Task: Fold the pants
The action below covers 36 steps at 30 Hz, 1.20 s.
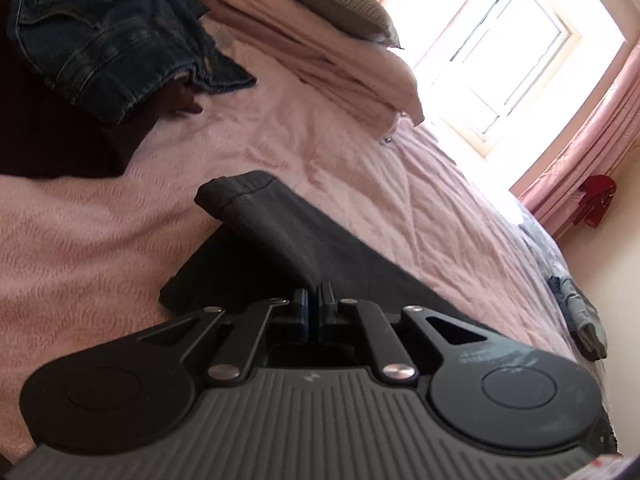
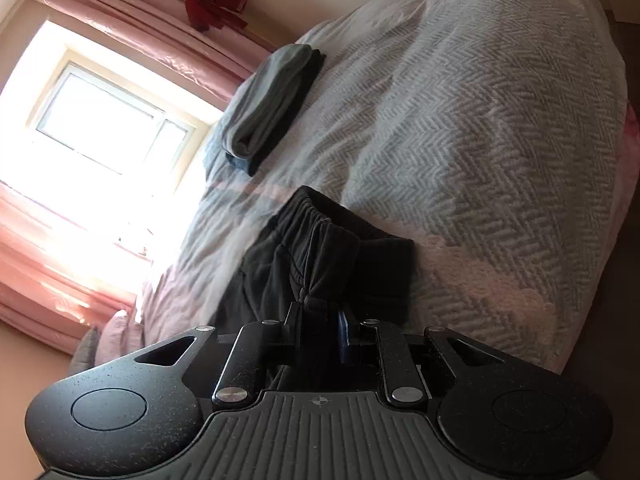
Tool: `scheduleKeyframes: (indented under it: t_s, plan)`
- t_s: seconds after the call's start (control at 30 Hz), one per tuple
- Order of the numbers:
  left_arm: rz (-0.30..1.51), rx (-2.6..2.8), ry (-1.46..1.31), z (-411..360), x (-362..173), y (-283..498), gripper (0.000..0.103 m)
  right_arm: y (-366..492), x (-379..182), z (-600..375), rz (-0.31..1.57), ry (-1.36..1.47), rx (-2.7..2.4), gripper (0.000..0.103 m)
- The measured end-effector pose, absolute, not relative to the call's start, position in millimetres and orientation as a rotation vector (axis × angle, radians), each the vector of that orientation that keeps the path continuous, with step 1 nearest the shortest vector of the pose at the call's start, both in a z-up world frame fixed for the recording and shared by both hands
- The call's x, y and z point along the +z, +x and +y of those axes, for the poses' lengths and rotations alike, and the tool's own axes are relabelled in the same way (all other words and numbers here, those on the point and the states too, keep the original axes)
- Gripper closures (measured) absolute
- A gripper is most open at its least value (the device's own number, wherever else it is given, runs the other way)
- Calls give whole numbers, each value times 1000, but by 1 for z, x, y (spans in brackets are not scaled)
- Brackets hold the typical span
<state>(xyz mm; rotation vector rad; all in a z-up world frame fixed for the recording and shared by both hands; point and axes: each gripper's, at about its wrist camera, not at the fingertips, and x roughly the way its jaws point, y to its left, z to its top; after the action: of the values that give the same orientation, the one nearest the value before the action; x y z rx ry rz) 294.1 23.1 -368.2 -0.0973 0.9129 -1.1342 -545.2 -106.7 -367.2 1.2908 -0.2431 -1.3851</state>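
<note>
Two grips set, fold barely begun

Both grippers, left gripper [image 1: 313,300] and right gripper [image 2: 316,312], are clenched on the dark pants [image 1: 280,236] (waistband bunched at right) on the bed [image 1: 100,240]. Folding remains largely undone.

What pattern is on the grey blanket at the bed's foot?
A herringbone zigzag weave on the grey woven blanket, pale and darker grey; clearest in the right wrist view.

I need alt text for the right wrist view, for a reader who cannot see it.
The right hand-held gripper is shut on the gathered waistband of dark pants lying on a bed. A folded grey garment lies farther back, near a bright window with pink curtains.
</note>
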Motion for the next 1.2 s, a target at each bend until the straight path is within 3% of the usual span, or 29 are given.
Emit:
scheduleKeyframes:
  t_s: [0.37, 0.43, 0.57, 0.6, 0.63, 0.67, 0.73, 0.83, 1.0, 1.2]
  plan:
    - [968, -1112, -110, 42, -394, 291, 97, -553, -384, -102, -238, 1343, -1375, 87]
    - [1008, -1098, -171, 47, -400, 296, 96, -549, -388, -100, -266, 1366, -1371, 75]
    - [1044, -1092, -263, 52, -407, 301, 93, -536, -391, -91, -308, 1360, -1340, 70]
    - [1048, -1088, -266, 51, -407, 302, 93, -534, -392, -90, -297, 1345, -1347, 72]
    - [1048, -1082, -266, 51, -407, 303, 94, -531, -391, -89, -286, 1325, -1362, 94]
    - [1043, -1082, -258, 50, -407, 302, 95, -529, -390, -89, -261, 1313, -1390, 97]
    - [1006, -1089, -218, 49, -401, 297, 101, -530, -388, -90, -260, 1304, -1398, 98]
    - [924, -1129, -161, 52, -388, 286, 101, -537, -379, -91, -301, 1299, -1390, 98]
    - [946, -1145, -181, 62, -389, 285, 101, -542, -369, -91, -320, 1284, -1384, 98]
    - [956, -1114, -84, 48, -410, 284, 96, -527, -391, -91, -139, 1258, -1476, 96]
